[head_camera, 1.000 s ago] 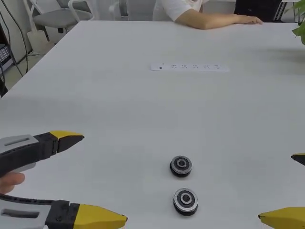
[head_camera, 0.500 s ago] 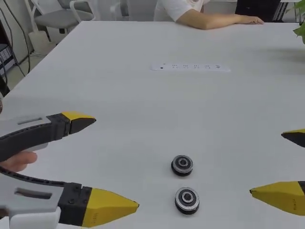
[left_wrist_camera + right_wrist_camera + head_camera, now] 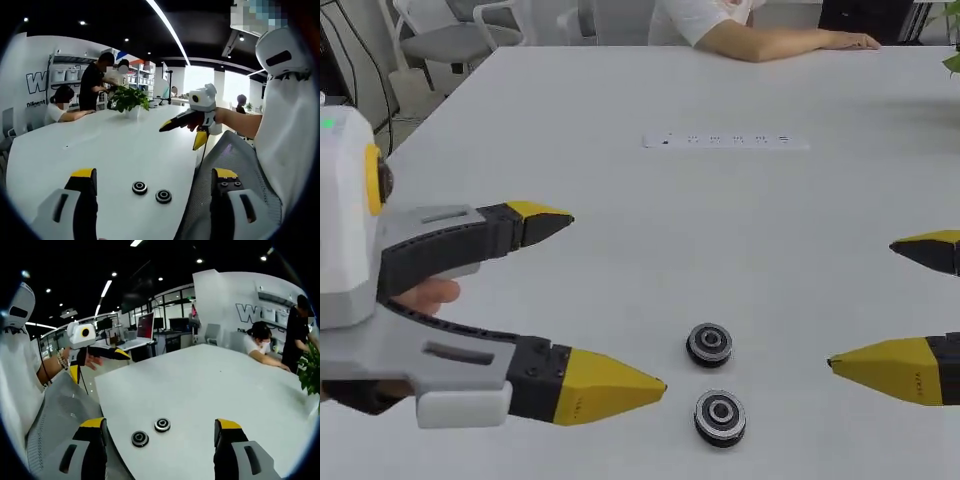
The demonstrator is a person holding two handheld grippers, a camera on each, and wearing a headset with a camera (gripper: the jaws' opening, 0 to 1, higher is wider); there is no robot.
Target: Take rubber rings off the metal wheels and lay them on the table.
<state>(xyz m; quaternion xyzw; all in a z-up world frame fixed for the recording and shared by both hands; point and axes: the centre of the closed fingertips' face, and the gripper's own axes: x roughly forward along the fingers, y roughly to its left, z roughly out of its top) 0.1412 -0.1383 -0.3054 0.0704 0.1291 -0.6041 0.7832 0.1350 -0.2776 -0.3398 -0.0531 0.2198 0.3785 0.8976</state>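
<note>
Close to table [image 3: 740, 230] edge, two wheels [image 3: 709, 343].

Left gripper [image 3: 617, 302] and right gripper [image 3: 861, 305] have pushed inward — nearer the wheels [image 3: 709, 343].

The white table [image 3: 620, 230] is broad, matte and evenly lit. Near its front edge the farther metal wheel [image 3: 709, 343] and the nearer metal wheel [image 3: 720, 416] lie flat on their sides, the 2 just beside each other but apart, each dark around its rim with a bright metal centre. Well beyond them a white power strip [image 3: 725, 141] lies flat across the middle, a person's forearm [image 3: 780, 42] rests on the far edge, and 1 potted plant [image 3: 127, 98] stands on the table's far part.
</note>
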